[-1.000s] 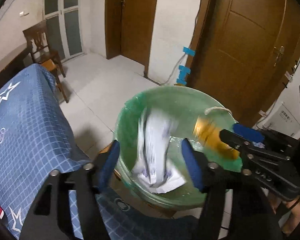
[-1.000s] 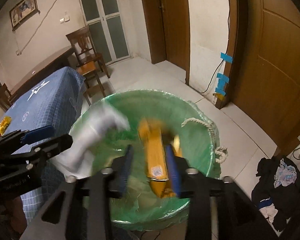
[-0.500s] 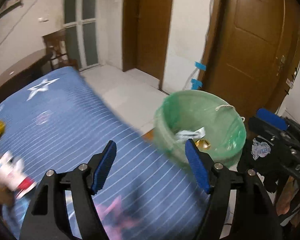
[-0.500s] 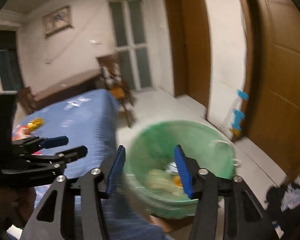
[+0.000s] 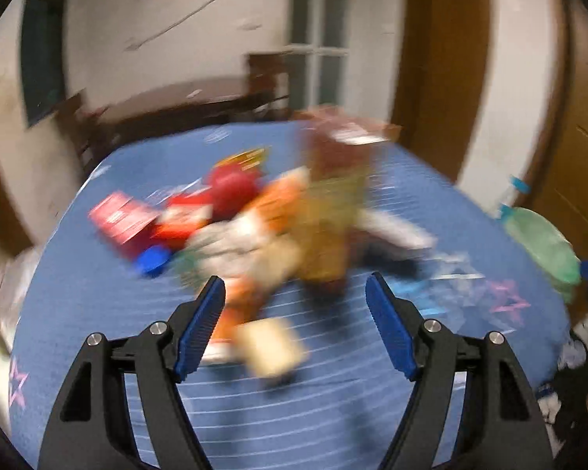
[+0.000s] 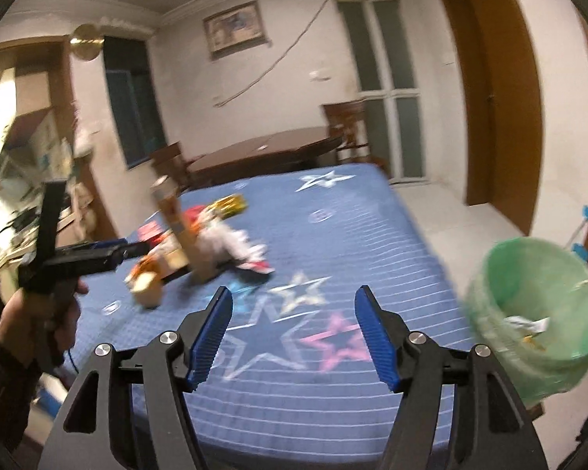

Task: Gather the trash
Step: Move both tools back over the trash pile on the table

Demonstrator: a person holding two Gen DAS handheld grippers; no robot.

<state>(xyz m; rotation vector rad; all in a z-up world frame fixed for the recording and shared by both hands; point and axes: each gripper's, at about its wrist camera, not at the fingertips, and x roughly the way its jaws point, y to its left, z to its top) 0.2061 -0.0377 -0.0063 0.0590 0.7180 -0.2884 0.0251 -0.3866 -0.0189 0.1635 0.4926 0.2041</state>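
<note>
Hovered empty over the trash pile [image 5: 262, 231] on the blue cloth [image 6: 333, 391].
Left gripper [image 5: 296, 329] gaped wide, right gripper [image 6: 292, 338] opening, nothing between; risked knocking the upright carton [image 5: 333, 203] beside the pile.

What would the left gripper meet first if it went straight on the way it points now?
Probably the trash pile on the blue cloth. The left gripper is empty and aims down at the pile's near edge, where a tan packet lies. Blur leaves the depth unclear, so the exact item is a guess.
</note>
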